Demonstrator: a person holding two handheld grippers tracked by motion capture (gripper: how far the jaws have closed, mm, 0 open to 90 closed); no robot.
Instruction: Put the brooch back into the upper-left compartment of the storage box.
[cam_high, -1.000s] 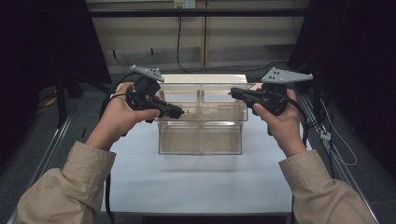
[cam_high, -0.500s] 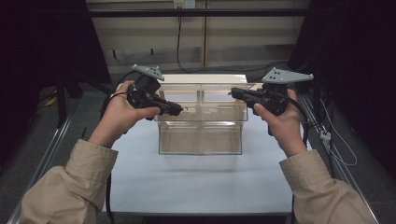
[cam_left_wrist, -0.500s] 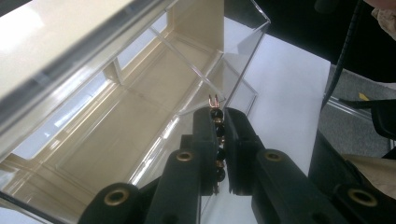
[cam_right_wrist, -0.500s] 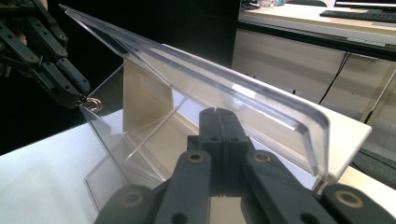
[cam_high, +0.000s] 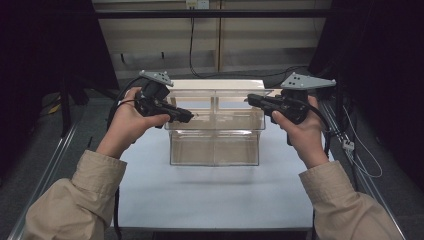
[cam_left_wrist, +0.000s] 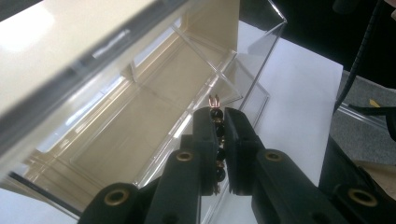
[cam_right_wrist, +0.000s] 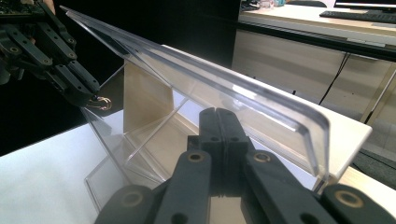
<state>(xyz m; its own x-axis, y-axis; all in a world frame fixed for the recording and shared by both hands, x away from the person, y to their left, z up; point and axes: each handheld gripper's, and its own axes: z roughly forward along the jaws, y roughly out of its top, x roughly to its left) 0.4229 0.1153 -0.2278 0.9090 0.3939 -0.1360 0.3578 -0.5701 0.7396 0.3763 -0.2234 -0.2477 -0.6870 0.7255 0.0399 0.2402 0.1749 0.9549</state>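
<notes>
Beaded bracelet (cam_left_wrist: 215, 122), dark round beads, in left claw (cam_left_wrist: 216, 122); clear rigid box (cam_high: 215, 145)

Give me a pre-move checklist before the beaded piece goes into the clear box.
1. Left tool gripping the load: ok. Its jaws are shut on the small dark-beaded piece with a copper wire loop.
2. Load showing past the tips: ok. The loop sticks out beyond the jaws.
3. Right tool free: ok. Its jaws are shut with nothing between them.
4. Clear plastic two-tier box steady on the white table: ok. It stands upright and square.
5. Box ready to receive: ok. The compartments look bare and open at the top.
6. Right tool bracing the box: cannot tell. Contact with the rim is unclear.
</notes>
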